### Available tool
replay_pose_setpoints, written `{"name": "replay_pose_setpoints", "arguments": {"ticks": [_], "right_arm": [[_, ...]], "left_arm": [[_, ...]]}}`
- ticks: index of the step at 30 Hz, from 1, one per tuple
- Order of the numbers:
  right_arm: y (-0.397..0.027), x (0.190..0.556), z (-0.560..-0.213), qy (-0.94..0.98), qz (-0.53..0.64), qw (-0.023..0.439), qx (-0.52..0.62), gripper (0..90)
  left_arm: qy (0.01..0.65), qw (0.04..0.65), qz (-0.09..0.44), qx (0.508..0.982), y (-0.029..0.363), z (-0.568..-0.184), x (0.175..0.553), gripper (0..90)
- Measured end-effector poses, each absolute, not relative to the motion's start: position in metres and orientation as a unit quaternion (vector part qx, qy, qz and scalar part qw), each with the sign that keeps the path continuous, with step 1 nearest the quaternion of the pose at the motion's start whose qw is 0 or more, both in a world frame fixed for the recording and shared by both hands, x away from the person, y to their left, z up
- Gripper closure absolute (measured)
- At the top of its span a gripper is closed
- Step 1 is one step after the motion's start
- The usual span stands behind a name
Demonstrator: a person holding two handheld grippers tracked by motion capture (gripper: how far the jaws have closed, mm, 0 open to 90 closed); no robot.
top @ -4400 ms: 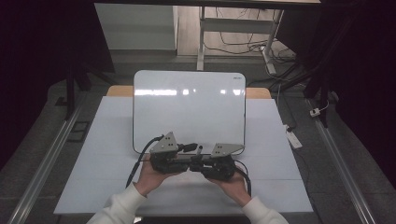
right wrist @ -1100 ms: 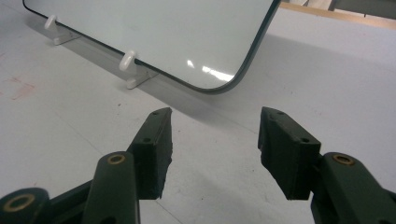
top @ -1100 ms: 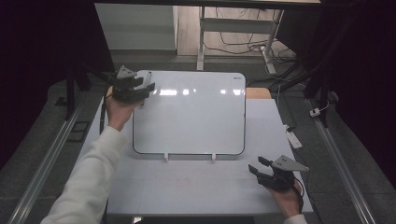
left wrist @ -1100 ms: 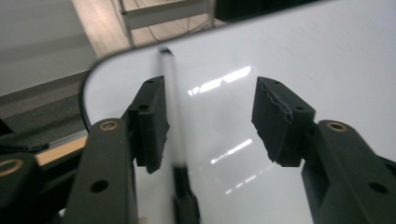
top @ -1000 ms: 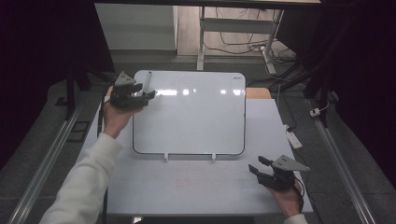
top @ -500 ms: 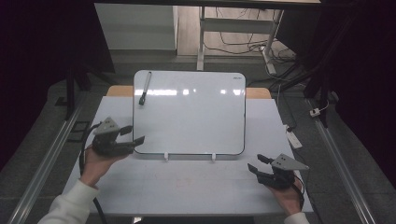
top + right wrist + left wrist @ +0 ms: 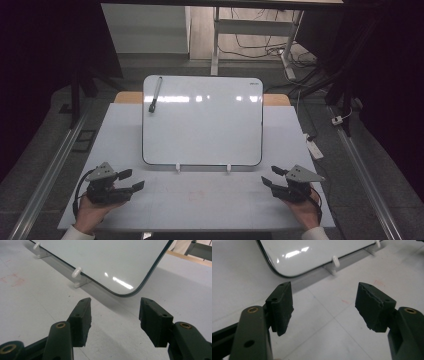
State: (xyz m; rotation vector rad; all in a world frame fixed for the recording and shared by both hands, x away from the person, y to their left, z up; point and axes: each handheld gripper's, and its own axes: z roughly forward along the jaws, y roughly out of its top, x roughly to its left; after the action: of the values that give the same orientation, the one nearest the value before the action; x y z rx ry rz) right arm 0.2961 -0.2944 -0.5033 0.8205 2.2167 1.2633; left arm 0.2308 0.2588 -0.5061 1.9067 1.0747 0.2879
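A white whiteboard [image 7: 202, 120] leans tilted on the table, held at its lower edge by two small white clips [image 7: 178, 167]. A black marker [image 7: 155, 93] lies on the board's top left corner. My left gripper [image 7: 131, 179] rests low at the table's near left, open; its jaws have just been opening and nothing is between them. Past that left gripper [image 7: 324, 307] I see the board's lower corner [image 7: 312, 252]. My right gripper [image 7: 270, 175] is at the near right, open and empty. This right gripper [image 7: 113, 320] points at the board's other lower corner [image 7: 105, 260].
The white table top [image 7: 200, 200] carries faint red marks [image 7: 200, 190] between the grippers. A white power strip [image 7: 315, 148] lies off the table's right edge. Metal rails [image 7: 50, 170] run along the floor on both sides, and cables lie on the floor behind.
My left hand has come back from the board's top left corner to the table's near left, leaving the marker on the board. Its jaws stand wider. The right gripper has stayed put.
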Motion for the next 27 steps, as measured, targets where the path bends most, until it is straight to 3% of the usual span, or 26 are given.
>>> {"name": "replay_pose_setpoints", "arguments": {"ticks": [27], "right_arm": [[-0.2918,0.2959,-0.5056,0.811,0.451,0.232,0.292,42.9]], "left_arm": [[0.432,0.429,0.121,0.784,0.2510,-0.5166,0.2348,27.1]]}}
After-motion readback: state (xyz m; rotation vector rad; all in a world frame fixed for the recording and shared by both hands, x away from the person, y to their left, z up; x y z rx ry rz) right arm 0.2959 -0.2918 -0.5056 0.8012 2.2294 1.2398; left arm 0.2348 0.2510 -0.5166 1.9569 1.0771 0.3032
